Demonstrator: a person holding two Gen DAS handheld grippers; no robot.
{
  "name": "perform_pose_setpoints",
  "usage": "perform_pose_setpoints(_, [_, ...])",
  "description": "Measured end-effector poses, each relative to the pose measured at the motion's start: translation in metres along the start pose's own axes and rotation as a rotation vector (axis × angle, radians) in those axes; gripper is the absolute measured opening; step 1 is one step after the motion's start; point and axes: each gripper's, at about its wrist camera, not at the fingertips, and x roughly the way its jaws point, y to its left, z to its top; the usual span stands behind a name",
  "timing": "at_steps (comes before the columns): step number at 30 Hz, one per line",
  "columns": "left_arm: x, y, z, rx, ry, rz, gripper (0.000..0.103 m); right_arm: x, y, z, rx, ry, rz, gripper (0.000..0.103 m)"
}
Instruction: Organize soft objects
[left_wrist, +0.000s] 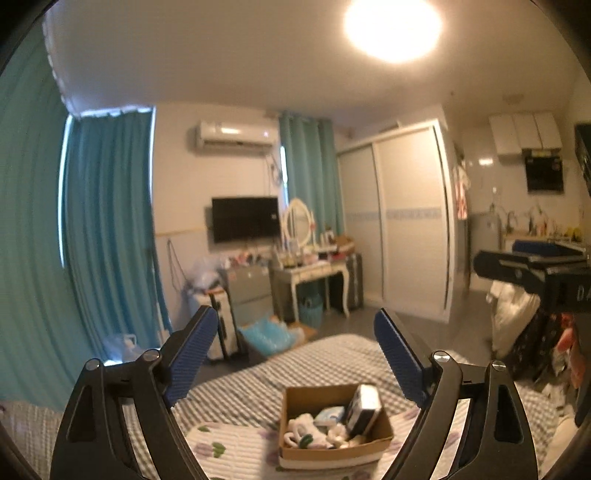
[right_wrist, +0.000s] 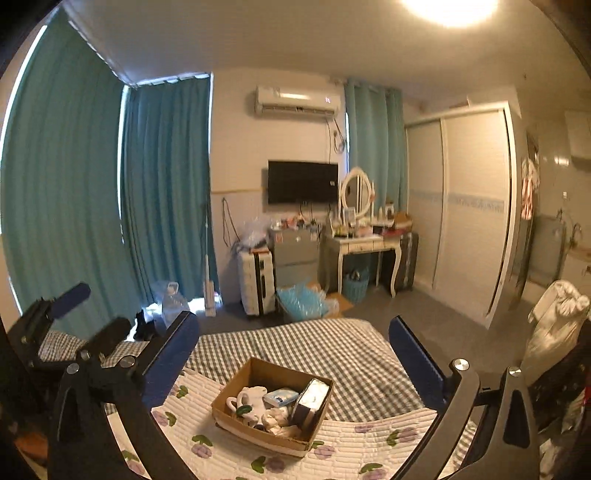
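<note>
Both grippers raised, empty — left gripper (left_wrist: 295, 354) and right gripper (right_wrist: 295, 354) spread wide. Brown cardboard box (right_wrist: 236, 417) of white soft items (right_wrist: 258, 406) sits on quilted floral mat (right_wrist: 351, 439), central — probably for two-sided reach.

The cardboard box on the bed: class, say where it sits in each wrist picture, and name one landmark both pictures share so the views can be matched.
Left wrist view: the cardboard box sits low, just right of centre, on the floral quilt.
Right wrist view: the box sits low, near centre, again on the quilt.
Shared landmark: the wall-mounted television beyond the bed.
</note>
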Motion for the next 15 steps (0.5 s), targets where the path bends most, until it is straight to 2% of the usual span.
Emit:
perform_pose_setpoints(4, [-0.032, 0.004, 0.003, -0.003, -0.031, 0.008, 0.088, -0.042, 0.007, -0.008, -0.003, -0.030, 0.015, 0.103])
perform_pose_setpoints(7, [-0.042, 0.006, -0.008, -0.021, -0.043, 0.015, 0.088, -0.058, 0.012, -0.024, -0.011, -0.045, 0.014, 0.103])
perform_pose_setpoints(10, [-0.038, 0.013, -0.026, -0.068, -0.031, 0.014, 0.088, -0.063, 0.016, -0.047, -0.011, -0.059, 0.011, 0.103])
perform_pose_setpoints(15, [-0.019, 0.014, -0.071, -0.070, 0.029, 0.008, 0.088, -0.048, 0.019, -0.099, 0.025, -0.051, 0.041, 0.103])
